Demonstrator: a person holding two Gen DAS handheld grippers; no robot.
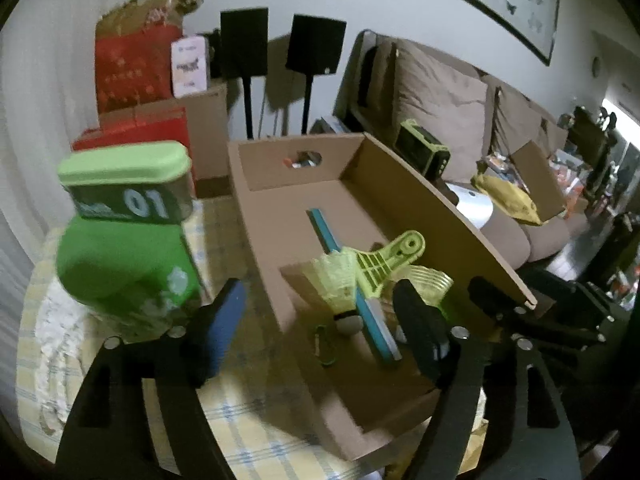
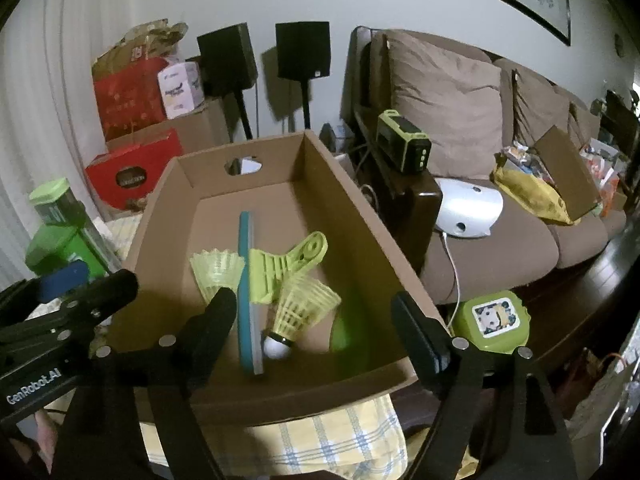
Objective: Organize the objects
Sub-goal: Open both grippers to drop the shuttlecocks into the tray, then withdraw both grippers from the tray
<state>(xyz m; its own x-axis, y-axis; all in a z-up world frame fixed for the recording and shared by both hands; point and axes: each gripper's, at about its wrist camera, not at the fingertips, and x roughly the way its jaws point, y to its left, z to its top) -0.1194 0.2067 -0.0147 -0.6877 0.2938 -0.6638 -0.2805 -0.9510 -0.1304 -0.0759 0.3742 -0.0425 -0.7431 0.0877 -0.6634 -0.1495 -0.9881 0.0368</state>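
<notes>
The left gripper (image 1: 320, 320) has its two black fingers wide apart, with nothing between them, over a brown cardboard box (image 1: 440, 216). Inside the box lie a yellow shuttlecock (image 1: 338, 280), a green clip (image 1: 384, 258) and a blue strip (image 1: 340, 258). A green tin (image 1: 124, 182) stands left of the box on a checked cloth (image 1: 248, 412).

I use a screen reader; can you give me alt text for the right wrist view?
An open cardboard box on a checked cloth holds two yellow shuttlecocks, a green clip and a teal file. The right gripper hovers open above it, holding nothing; a brown sofa stands behind.
</notes>
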